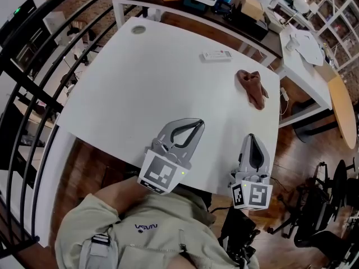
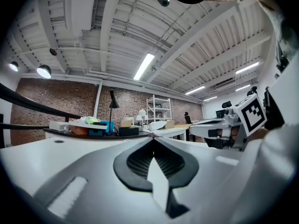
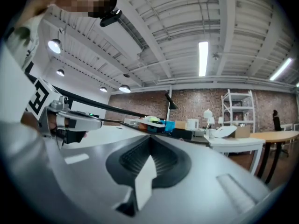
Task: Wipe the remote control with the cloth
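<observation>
Closed jaws; remote control (image 1: 216, 55) well ahead.

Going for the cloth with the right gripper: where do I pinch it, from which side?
I'd pinch the raised ridge along the middle of the cloth, coming from above on the near side. It lies crumpled in a long heap, so folds stand off the table there. The right gripper, shut, is at the near edge, almost in line with it; open it first.

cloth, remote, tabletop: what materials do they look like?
Cloth: soft fabric, reddish-brown and matte, going by its crumpled folds.
Remote control: probably hard white plastic, a rigid flat bar; too small to tell more.
Table: smooth matte white top, possibly laminate.
</observation>
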Action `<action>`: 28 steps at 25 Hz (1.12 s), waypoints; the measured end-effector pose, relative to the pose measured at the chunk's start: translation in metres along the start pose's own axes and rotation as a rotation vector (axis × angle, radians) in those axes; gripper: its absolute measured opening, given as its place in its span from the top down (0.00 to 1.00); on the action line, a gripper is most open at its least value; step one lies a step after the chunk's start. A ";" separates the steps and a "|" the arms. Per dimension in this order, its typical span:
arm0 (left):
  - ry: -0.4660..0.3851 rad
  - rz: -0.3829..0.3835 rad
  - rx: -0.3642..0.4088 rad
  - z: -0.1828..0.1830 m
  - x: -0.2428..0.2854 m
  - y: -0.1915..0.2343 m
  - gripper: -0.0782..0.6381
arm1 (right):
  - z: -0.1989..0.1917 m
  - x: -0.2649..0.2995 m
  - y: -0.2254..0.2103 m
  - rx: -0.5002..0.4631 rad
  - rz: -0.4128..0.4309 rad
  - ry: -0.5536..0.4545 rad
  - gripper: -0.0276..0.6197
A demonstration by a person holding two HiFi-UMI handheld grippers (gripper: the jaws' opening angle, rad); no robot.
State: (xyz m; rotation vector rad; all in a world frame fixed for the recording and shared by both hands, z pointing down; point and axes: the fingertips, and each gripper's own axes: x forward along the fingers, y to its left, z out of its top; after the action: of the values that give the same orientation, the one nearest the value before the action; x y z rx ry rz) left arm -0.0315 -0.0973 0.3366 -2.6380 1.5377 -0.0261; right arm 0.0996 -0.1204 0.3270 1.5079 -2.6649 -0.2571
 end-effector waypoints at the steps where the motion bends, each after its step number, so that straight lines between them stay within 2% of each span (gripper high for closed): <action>1: 0.009 -0.004 -0.019 -0.002 -0.001 -0.001 0.89 | -0.001 -0.002 0.002 0.024 0.001 0.008 0.95; 8: 0.063 0.011 -0.051 -0.004 -0.011 0.002 0.89 | -0.008 -0.013 0.013 0.134 0.002 0.077 0.95; 14: 0.084 0.028 -0.061 -0.009 -0.010 0.006 0.89 | -0.012 -0.009 0.017 0.109 0.009 0.099 0.95; 19: 0.060 0.063 -0.130 -0.005 -0.005 0.005 0.89 | -0.013 -0.010 0.016 0.086 0.006 0.096 0.95; 25: 0.075 0.057 -0.112 -0.010 -0.004 0.004 0.89 | -0.015 -0.010 0.015 0.071 0.003 0.102 0.95; 28: 0.091 0.042 -0.086 -0.013 -0.004 0.003 0.89 | -0.012 -0.008 0.020 0.018 0.007 0.105 0.95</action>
State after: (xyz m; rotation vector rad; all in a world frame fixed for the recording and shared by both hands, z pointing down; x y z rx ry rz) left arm -0.0372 -0.0961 0.3499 -2.7046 1.6577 -0.0802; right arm 0.0884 -0.1044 0.3426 1.4730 -2.5969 -0.1498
